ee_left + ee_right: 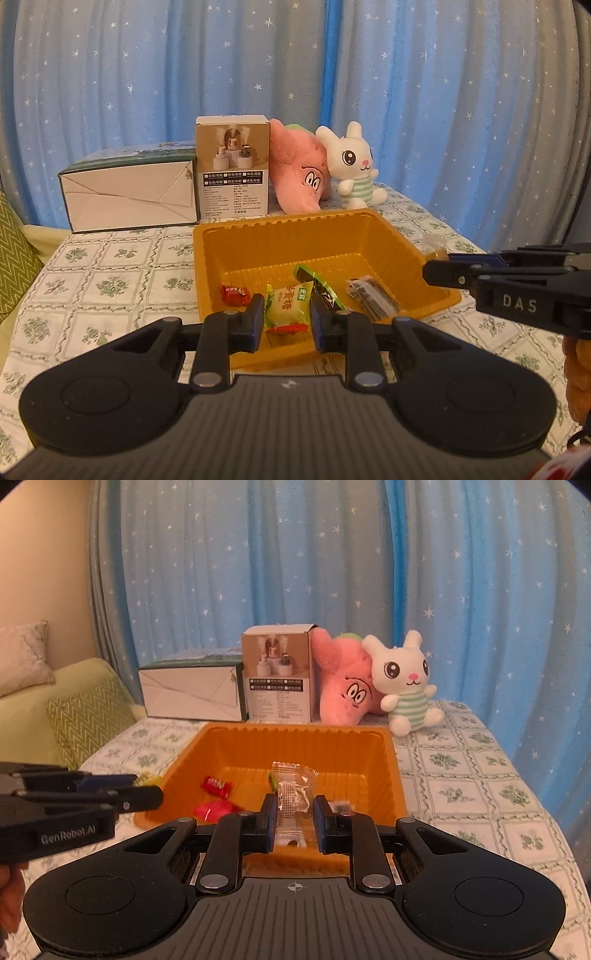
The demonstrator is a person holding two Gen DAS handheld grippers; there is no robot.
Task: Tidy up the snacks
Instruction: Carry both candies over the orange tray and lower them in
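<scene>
An orange plastic tray [369, 229] sits on the patterned cloth. Inside it lie a red candy [233, 294], a dark green packet [321, 286] and a black packet [373, 299]. My left gripper [286, 317] hangs over the tray's near edge, shut on a yellow-green candy packet [284, 304]. My right gripper [295, 812] is over the near rim of the tray [295, 731], shut on a clear wrapped snack [293, 790]. Each gripper shows in the other's view: the right gripper [430, 275] at the tray's right edge, the left gripper [155, 794] at its left edge.
Behind the tray stand a white-sided box [129, 199], a small product box [232, 166], a pink plush [299, 173] and a white rabbit plush [354, 166]. A blue starred curtain hangs at the back. A green sofa with cushions [85, 723] is to the left.
</scene>
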